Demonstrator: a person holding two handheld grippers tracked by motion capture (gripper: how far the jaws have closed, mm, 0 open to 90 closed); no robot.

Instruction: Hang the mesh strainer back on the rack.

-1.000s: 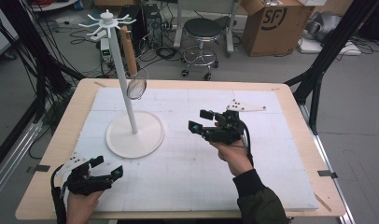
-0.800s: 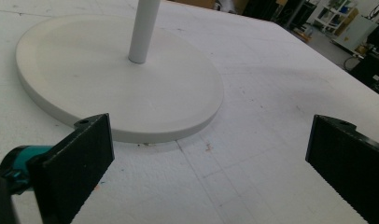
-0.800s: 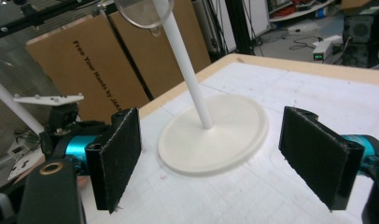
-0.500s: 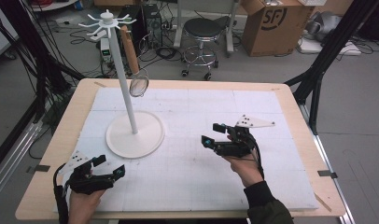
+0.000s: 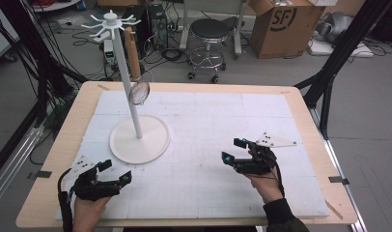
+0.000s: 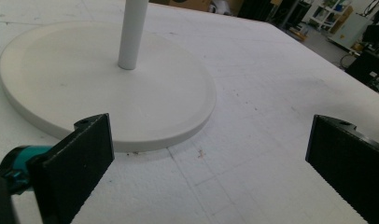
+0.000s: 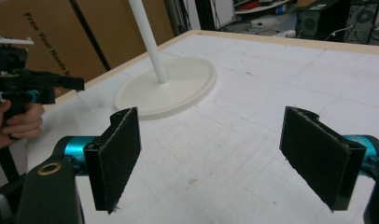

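A: We record both sets of jaws as released and empty; the left gripper (image 5: 112, 175) sits at lower left, the right gripper (image 5: 238, 153) at lower right, both low over the counter (image 5: 223, 193).

B: We judge hanging complete; the strainer (image 5: 138, 92) hangs from the stand (image 5: 136, 121), upper left, clear of either hand; the high view shows it, whereas the gripper views show the stand's base and pole.
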